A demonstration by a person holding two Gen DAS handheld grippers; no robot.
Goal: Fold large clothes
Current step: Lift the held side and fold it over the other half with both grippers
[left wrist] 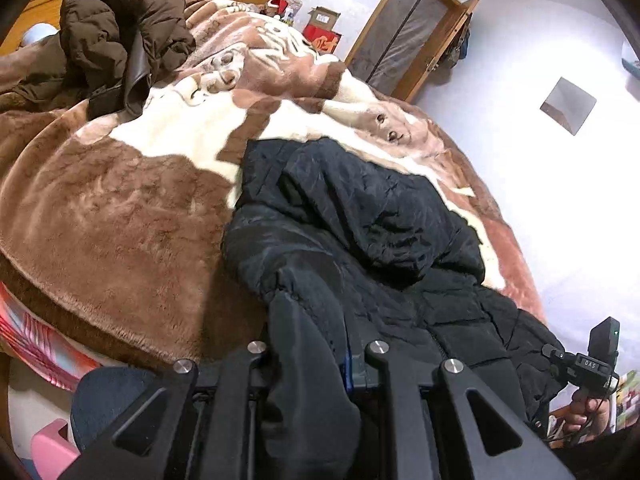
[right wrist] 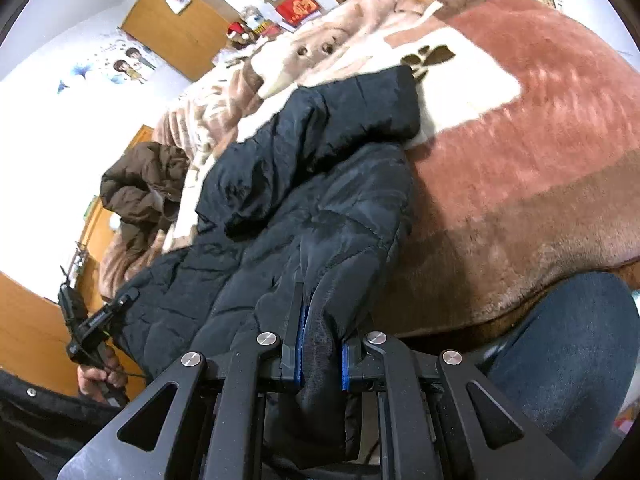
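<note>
A black quilted puffer jacket [left wrist: 360, 216] lies over the near edge of a bed; it also shows in the right wrist view [right wrist: 320, 184]. My left gripper [left wrist: 316, 344] is shut on a bunched fold of the jacket's hem, which hides its fingertips. My right gripper [right wrist: 322, 344] is shut on another part of the hem, the cloth pinched between its blue pads [right wrist: 300, 344]. The right gripper also shows at the lower right of the left wrist view [left wrist: 592, 360], and the left gripper at the lower left of the right wrist view [right wrist: 88, 324].
A plush brown, pink and white blanket [left wrist: 120, 216] covers the bed. A brown puffer jacket [left wrist: 116, 36] lies heaped at the far side, also in the right wrist view [right wrist: 140, 192]. Wooden wardrobe [right wrist: 180, 20], door [left wrist: 412, 32], red boxes [left wrist: 320, 36] behind. The person's jeans-clad leg [right wrist: 568, 352] is close by.
</note>
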